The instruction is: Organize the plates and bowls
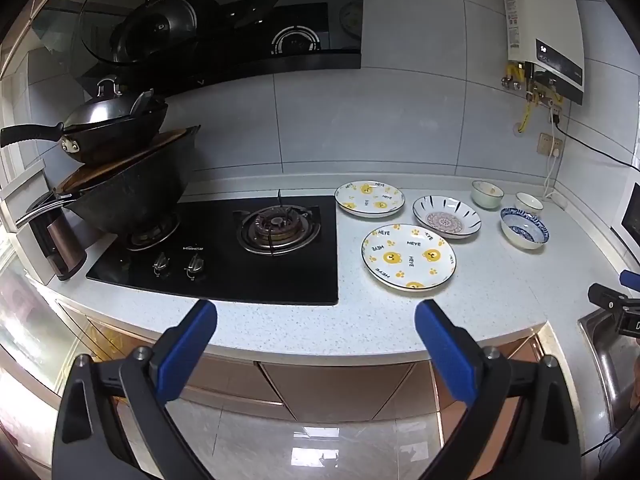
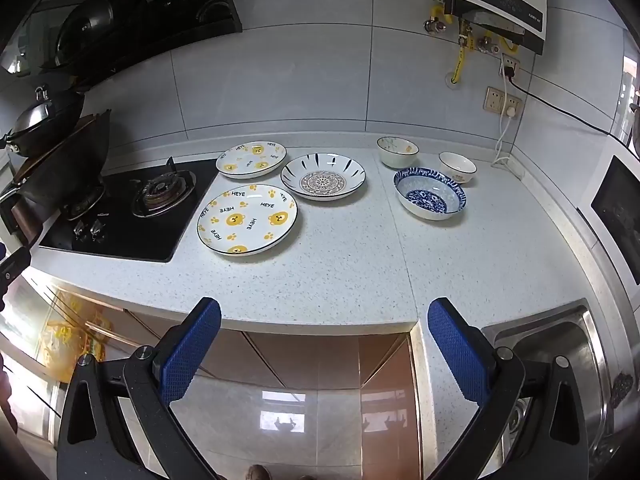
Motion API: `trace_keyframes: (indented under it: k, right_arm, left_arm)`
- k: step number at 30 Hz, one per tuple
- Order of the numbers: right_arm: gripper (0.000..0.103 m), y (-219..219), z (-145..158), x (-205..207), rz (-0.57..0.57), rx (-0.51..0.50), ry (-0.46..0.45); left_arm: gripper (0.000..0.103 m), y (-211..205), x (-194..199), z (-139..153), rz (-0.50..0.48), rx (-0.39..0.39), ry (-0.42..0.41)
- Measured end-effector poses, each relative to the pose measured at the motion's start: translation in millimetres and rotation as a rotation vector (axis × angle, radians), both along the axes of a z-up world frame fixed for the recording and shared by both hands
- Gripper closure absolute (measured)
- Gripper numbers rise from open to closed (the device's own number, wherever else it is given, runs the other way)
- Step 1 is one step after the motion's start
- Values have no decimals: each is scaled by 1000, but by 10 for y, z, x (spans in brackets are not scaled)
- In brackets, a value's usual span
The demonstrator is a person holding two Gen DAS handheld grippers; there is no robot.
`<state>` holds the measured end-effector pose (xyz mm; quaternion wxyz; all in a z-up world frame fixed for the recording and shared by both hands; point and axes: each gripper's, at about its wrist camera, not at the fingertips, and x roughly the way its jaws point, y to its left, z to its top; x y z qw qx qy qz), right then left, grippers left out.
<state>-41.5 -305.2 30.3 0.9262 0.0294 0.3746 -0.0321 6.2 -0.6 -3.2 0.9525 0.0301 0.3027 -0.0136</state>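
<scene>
Three plates lie on the white counter [image 2: 340,272]: a large bear plate [image 2: 247,219] [image 1: 408,256], a smaller bear plate [image 2: 251,159] [image 1: 369,198] behind it, and a mandala plate [image 2: 322,177] [image 1: 446,216]. To their right stand a blue patterned bowl [image 2: 429,193] [image 1: 524,227], a pale green bowl [image 2: 397,151] [image 1: 487,194] and a small white bowl [image 2: 457,167] [image 1: 528,202]. My left gripper [image 1: 316,316] is open and empty over the counter's front edge. My right gripper [image 2: 324,316] is open and empty, in front of the dishes.
A black gas hob [image 1: 224,248] sits left of the plates, with stacked woks [image 1: 120,184] on its left burner. A steel sink [image 2: 560,360] is at the right. A water heater [image 2: 492,0] and cables hang on the tiled wall.
</scene>
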Motion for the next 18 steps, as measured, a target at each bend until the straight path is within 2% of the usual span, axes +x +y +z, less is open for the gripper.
trace_keyframes:
  k: [18]
  right_arm:
    - [1,-64,12,15,-7,5,11]
  left_arm:
    - [3,4,46,-27,-6,-8,12]
